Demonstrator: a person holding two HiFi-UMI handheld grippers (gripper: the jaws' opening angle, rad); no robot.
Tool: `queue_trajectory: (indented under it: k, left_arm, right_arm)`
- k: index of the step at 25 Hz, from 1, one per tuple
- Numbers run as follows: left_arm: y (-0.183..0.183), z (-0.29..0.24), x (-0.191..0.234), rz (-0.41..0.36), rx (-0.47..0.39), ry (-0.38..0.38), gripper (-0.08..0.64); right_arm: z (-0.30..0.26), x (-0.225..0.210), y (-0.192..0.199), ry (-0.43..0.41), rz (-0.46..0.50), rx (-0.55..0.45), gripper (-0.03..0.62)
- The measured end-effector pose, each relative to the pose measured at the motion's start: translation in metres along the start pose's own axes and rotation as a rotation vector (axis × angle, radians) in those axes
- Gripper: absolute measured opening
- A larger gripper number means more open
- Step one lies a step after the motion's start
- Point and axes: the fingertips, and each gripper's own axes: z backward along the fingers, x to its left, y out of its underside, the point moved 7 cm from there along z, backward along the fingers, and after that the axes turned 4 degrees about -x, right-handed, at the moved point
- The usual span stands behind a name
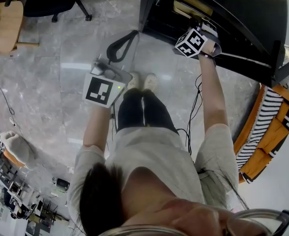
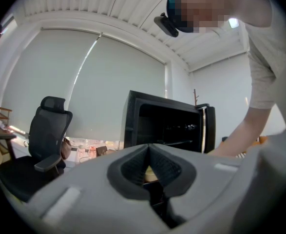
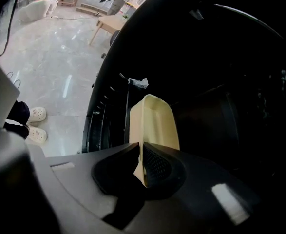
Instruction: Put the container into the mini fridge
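The right hand-held gripper (image 3: 139,149) is up at the mini fridge (image 3: 220,82), jaws pinched narrow on the near rim of the cream container (image 3: 155,123), gripping the thin edge. The container lies straight ahead of the jaws. Its long axis runs on from them into the dark cavity, far end leading. It's tipped on edge, and the hollow seems to face right in the right gripper view. It's at the mouth of the fridge, hanging from the jaws, with nothing visibly under it. So the coming move looks like a push along that same axis, then a roll to level it before letting go. The right arm is clearly the nearer one. The left hand-held gripper (image 2: 148,147) hangs back over the floor (image 1: 60,58), tips touching, nothing gripped, the open fridge well ahead of it.
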Motion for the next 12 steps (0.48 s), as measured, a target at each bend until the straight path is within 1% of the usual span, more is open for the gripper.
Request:
queue_trajectory:
  k: [12]
  left_arm:
    - [-0.0009,0.0050,0.0043,-0.005,0.006,-0.001,0.002]
  right_arm:
    - [-0.0033,-0.0019,0.0011,0.016,-0.022,0.007,0.022]
